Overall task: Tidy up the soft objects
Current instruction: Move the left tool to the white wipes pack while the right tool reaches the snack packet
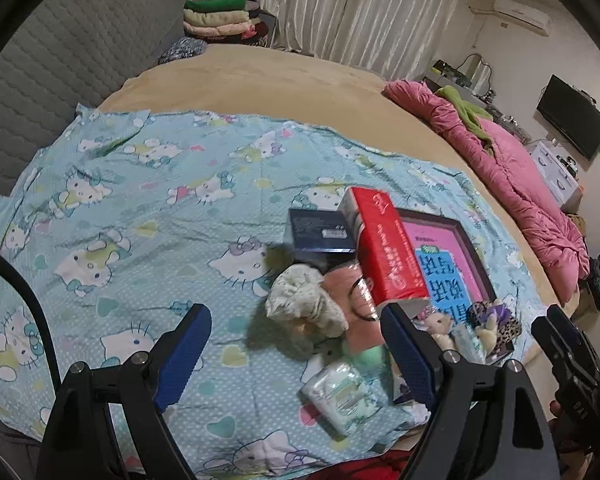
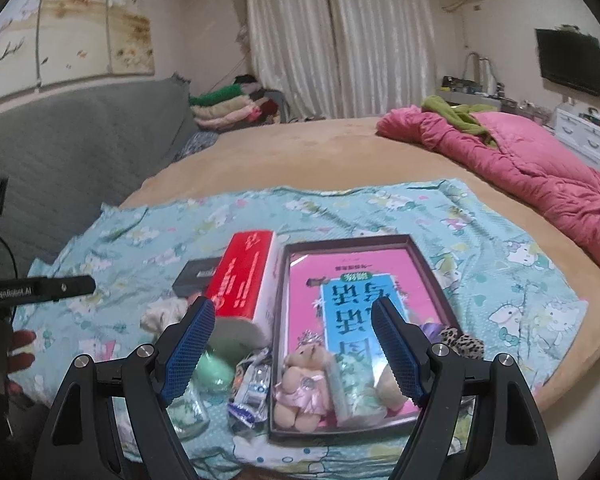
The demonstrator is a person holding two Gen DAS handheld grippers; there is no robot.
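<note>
My left gripper (image 1: 296, 344) hung over the blue kitty sheet (image 1: 140, 200) on the bed, and its fingers (image 1: 188, 356) were spread wide with nothing between them. My right gripper (image 2: 294, 344) hung over the dark tray (image 2: 428, 264), and its fingers (image 2: 192, 348) were spread wide and empty too.

The tray was my main spot. Inside it lay a pink book (image 2: 364, 280). At the near end of the tray sat a little teddy bear in a pink dress (image 2: 302, 384), a small tissue pack (image 2: 354, 392) just beside it, and another tan bear (image 2: 388, 384) partly hidden behind my finger. A red tissue box (image 2: 244, 276) stood tilted just left of the tray. A dark box (image 2: 198, 276) lay farther left. A fluffy grey-white soft thing (image 1: 304, 300) and a green soft ball (image 2: 216, 368) were left of the tray too. A leopard scrunchie (image 2: 462, 342) lay at the tray's right edge. A pink quilt (image 2: 540, 176) lay far behind the tray.
</note>
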